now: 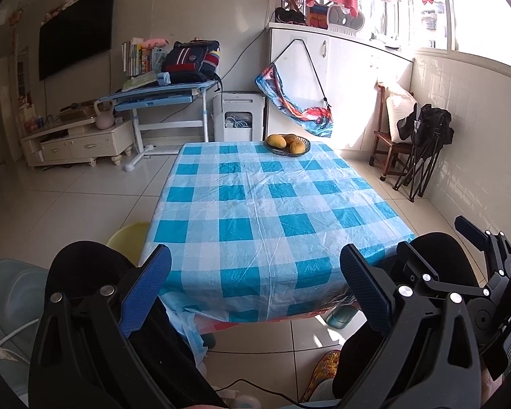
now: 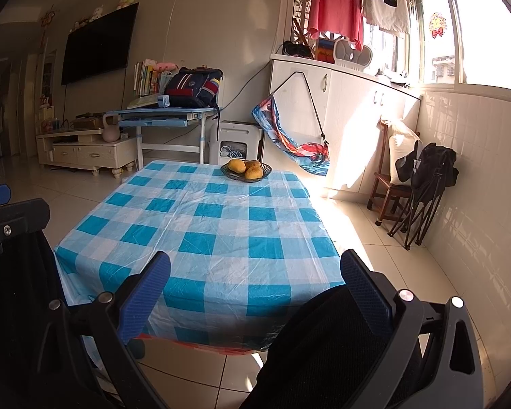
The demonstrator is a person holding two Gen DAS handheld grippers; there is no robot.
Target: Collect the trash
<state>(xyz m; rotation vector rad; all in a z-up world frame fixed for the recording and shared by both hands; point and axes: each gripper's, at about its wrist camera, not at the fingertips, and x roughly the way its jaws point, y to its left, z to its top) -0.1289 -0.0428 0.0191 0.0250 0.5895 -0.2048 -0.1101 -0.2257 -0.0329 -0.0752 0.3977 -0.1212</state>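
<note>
The left claw (image 1: pixel 255 286) is held wide open with nothing between its blue fingers (image 1: pixel 146 289), hanging just off the near edge of the surface (image 1: pixel 255 204). The right claw (image 2: pixel 255 293) is likewise spread wide and empty, at the near edge of the same surface; in the left wrist view it shows at the far right (image 1: pixel 460 248), beside the left one.

The surface is covered by a blue and white checked cloth (image 2: pixel 204 238) under a wrinkled clear plastic sheet that catches the light. No scrap, wrapper or other piece of trash can be made out on it in either view, so I cannot tell where the trash lies. The only thing standing on the cloth is a dark dish (image 1: pixel 287 146) at the far side, right of the middle, holding three yellow-orange fruits (image 2: pixel 247 169) that touch one another.

On the floor to the near left of the surface, partly tucked under the cloth's edge, sits a pale yellow tub (image 1: pixel 127 238). Sunlight falls across the far right corner of the cloth and the tiled floor (image 2: pixel 374 248) beside it.
</note>
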